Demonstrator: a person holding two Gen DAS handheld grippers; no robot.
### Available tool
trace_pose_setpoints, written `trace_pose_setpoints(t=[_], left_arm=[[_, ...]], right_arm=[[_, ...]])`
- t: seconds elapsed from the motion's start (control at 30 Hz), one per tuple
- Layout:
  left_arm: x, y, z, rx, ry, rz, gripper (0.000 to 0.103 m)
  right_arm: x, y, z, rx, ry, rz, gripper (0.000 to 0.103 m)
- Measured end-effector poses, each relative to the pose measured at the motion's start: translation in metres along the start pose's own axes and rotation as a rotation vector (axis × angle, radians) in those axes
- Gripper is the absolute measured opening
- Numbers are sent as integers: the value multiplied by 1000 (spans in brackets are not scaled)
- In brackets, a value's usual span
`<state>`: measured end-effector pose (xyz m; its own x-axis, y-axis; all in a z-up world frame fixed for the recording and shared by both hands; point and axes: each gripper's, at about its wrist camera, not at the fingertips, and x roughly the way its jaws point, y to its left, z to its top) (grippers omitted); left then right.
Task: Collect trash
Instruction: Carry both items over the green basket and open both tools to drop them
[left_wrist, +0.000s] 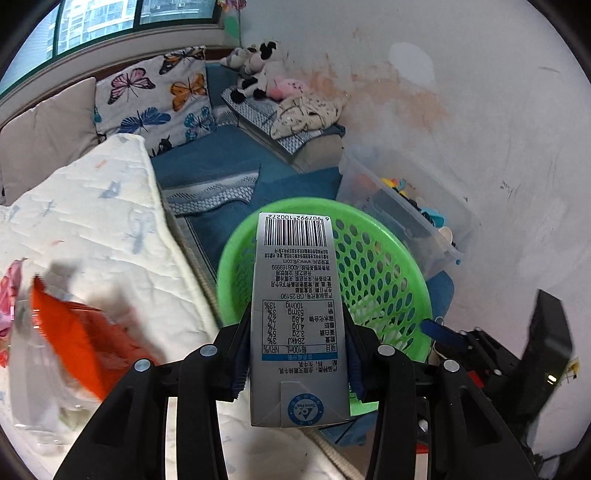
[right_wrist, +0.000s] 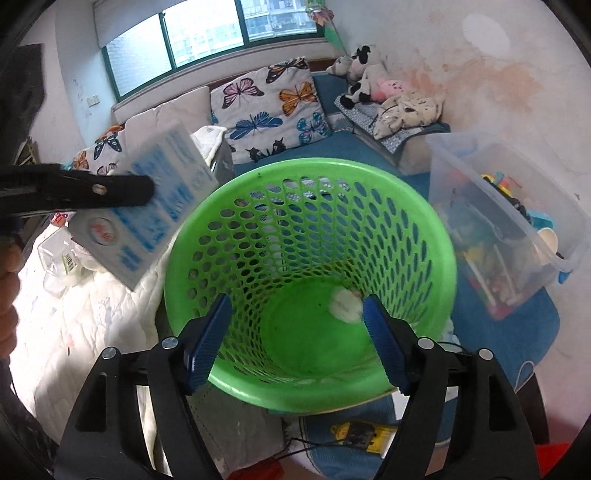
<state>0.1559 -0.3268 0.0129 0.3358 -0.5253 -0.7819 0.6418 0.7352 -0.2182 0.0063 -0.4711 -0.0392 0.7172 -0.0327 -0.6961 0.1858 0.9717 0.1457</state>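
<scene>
My left gripper (left_wrist: 297, 325) is shut on a grey milk carton (left_wrist: 295, 295) and holds it at the near left of the green mesh basket (left_wrist: 384, 280). In the right wrist view the carton (right_wrist: 155, 206) hangs by the basket's left rim, held by the left gripper's black finger (right_wrist: 110, 190). My right gripper (right_wrist: 297, 325) is open and empty over the basket (right_wrist: 258, 206). A crumpled white tissue (right_wrist: 345, 304) lies on the basket floor. An orange wrapper (left_wrist: 77, 343) and a clear plastic piece (left_wrist: 33, 376) lie blurred on the white quilt (left_wrist: 92, 221).
A clear plastic bin of toys (right_wrist: 506, 221) stands right of the basket by the stained wall. Butterfly cushions (right_wrist: 273, 107) and plush toys (right_wrist: 369, 81) sit on the blue mat behind. A clear container (right_wrist: 59, 258) lies on the quilt. A yellow device (right_wrist: 356, 432) lies on the floor below.
</scene>
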Motion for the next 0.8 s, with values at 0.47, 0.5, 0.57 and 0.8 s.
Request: trace_pose_setpoints(t=[0.47,0.5,0.57,0.8], left_arm=[[38,-15,1,-1,65,-12,53],[37,-14,1,-8,59,-12,58],[34,-15,-1,-2,44,-4,60],[7,-4,-8,7,6,16,61]], right_arm=[[-9,-14,-13,27,2,-15,76],[-9,-13,-14,26,3,-17,76],[-10,-12,-13,25,4,-17,76],[-17,1,-14,8,-8,-6,76]])
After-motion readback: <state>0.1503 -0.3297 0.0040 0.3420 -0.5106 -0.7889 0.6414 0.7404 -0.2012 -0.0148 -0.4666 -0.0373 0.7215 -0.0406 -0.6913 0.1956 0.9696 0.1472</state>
